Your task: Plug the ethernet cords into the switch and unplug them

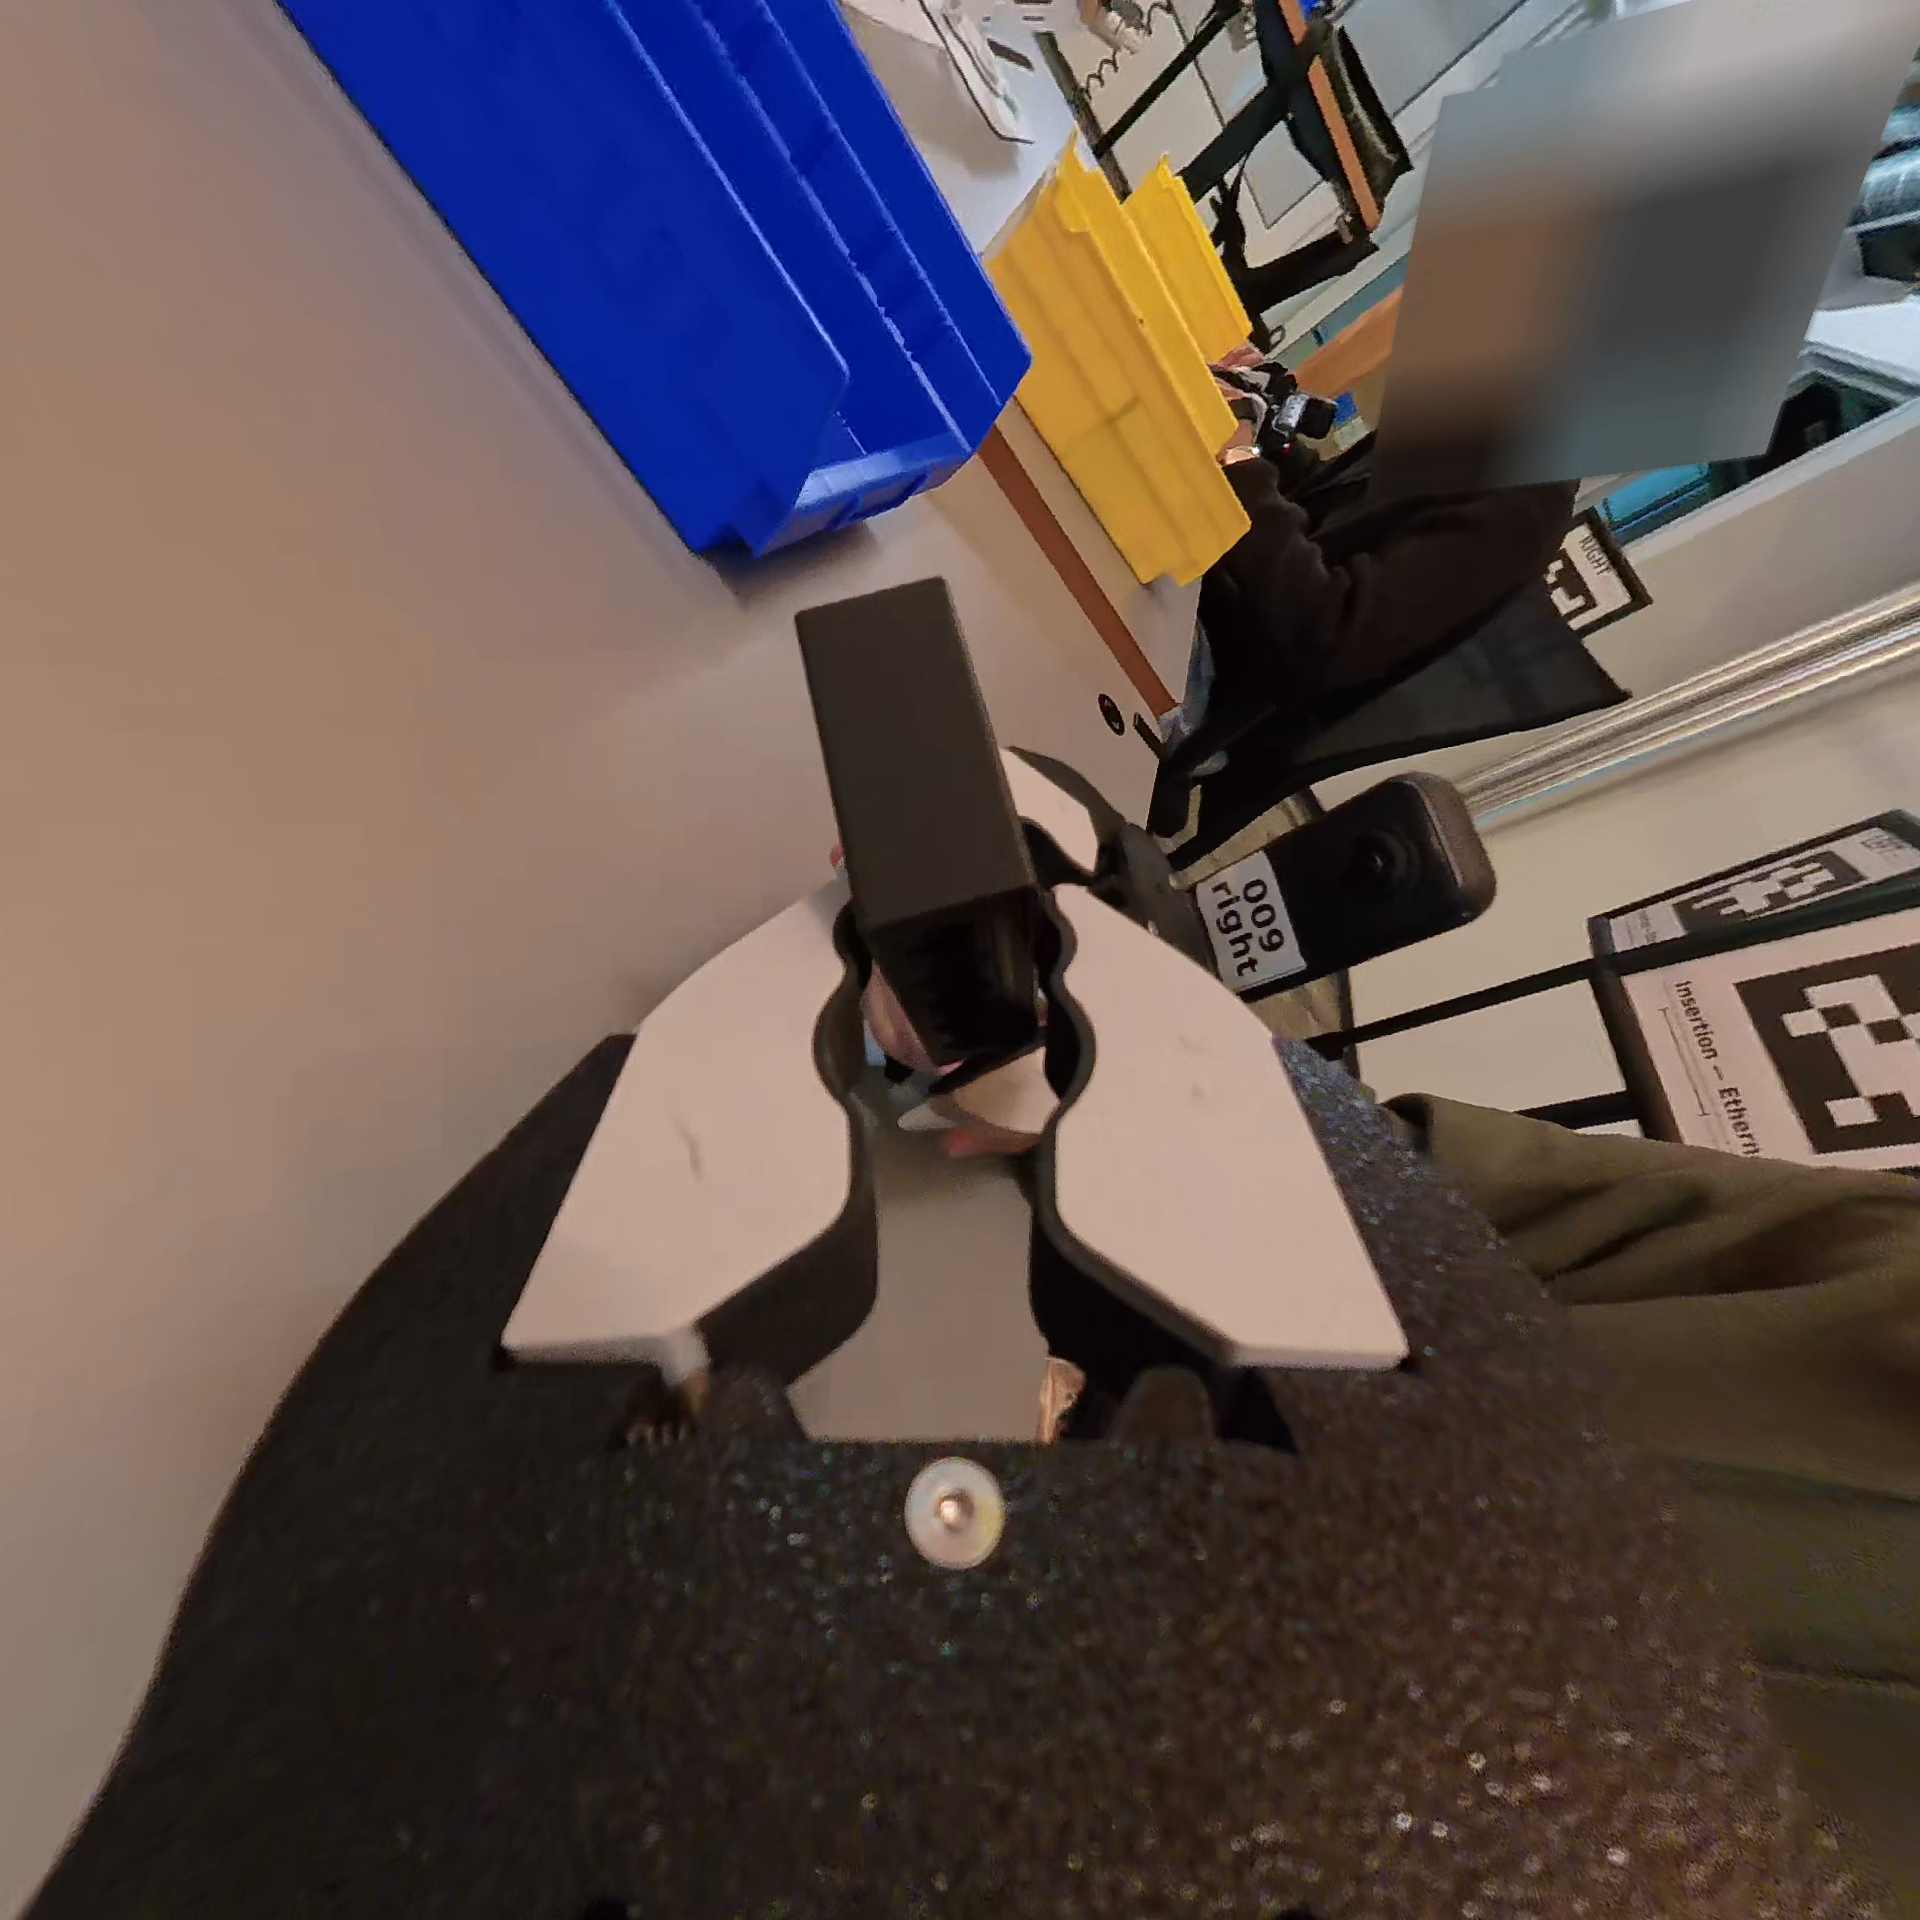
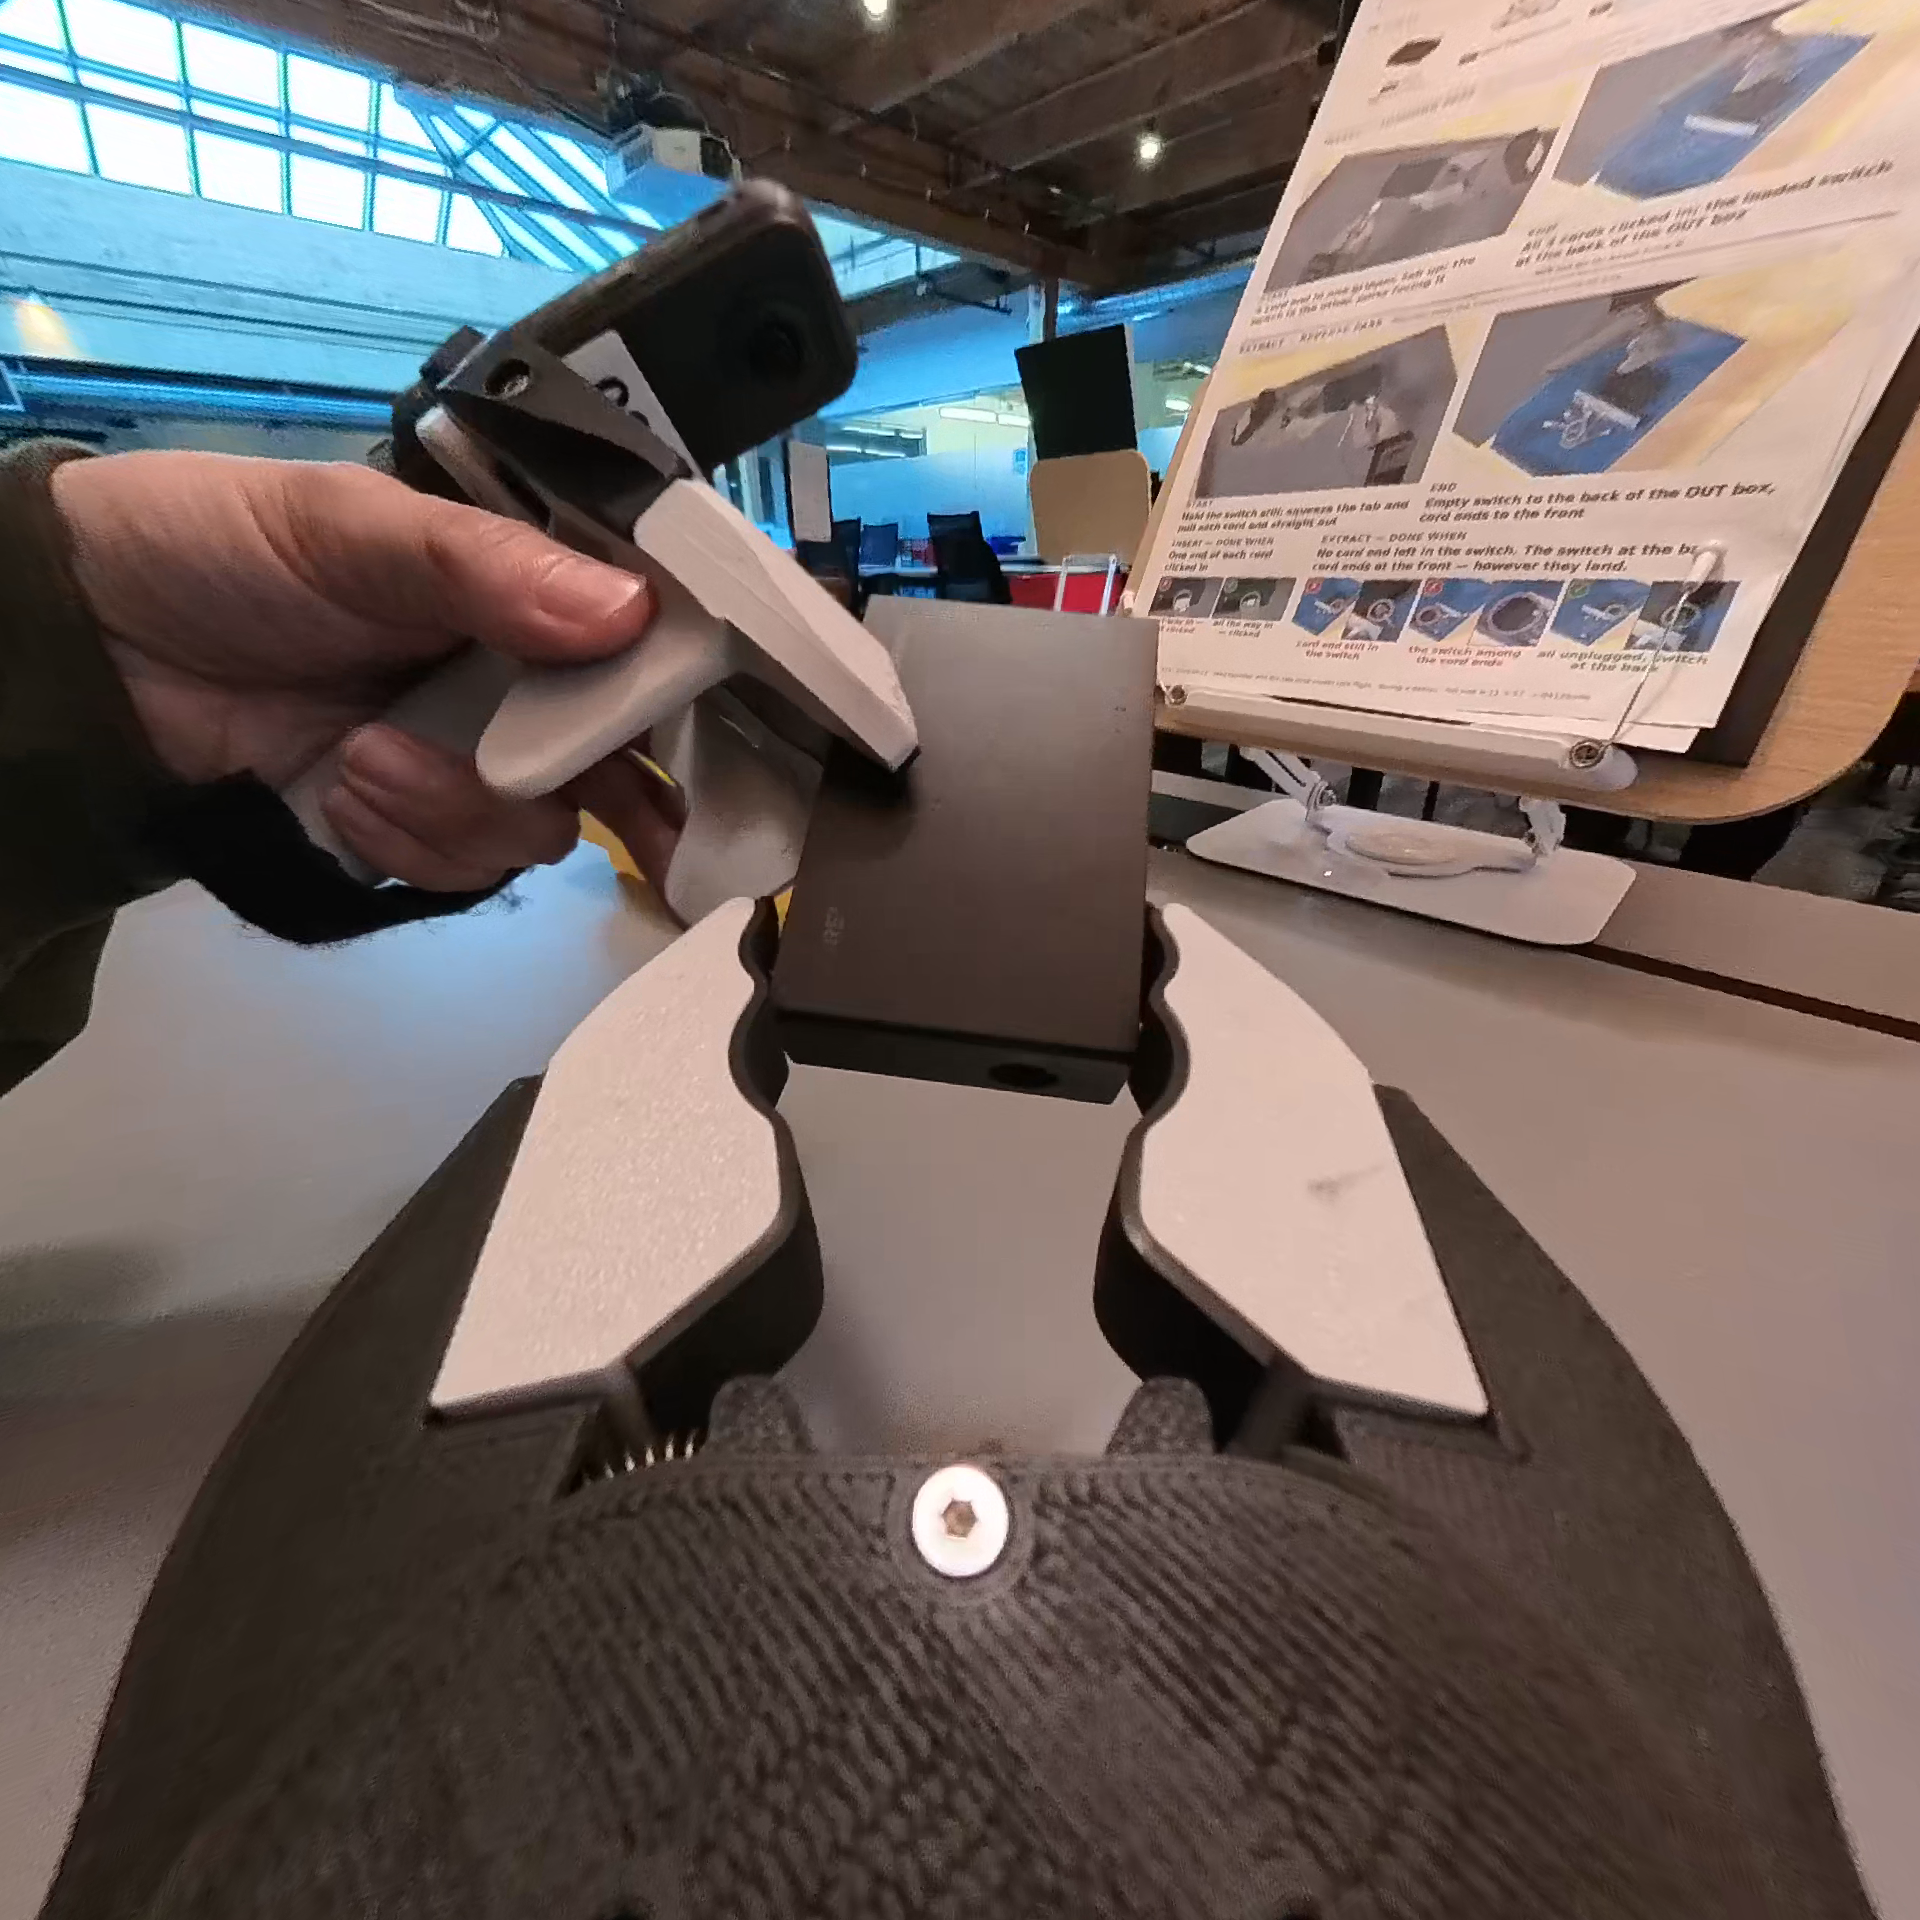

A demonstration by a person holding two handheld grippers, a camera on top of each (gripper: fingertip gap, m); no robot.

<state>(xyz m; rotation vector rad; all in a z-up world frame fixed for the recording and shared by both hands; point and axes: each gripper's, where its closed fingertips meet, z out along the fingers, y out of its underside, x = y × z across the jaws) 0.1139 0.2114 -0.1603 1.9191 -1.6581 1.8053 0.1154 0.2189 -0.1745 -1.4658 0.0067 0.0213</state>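
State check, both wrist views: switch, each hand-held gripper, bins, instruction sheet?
switch: off the table, clamped by both grippers, no cord visible in it
left hand-held gripper: shut on the switch's thin faces
right hand-held gripper: shut across the switch's width
blue bin: on the table, contents hidden
yellow bin: beyond the blue one
instruction sheet: propped on a stand
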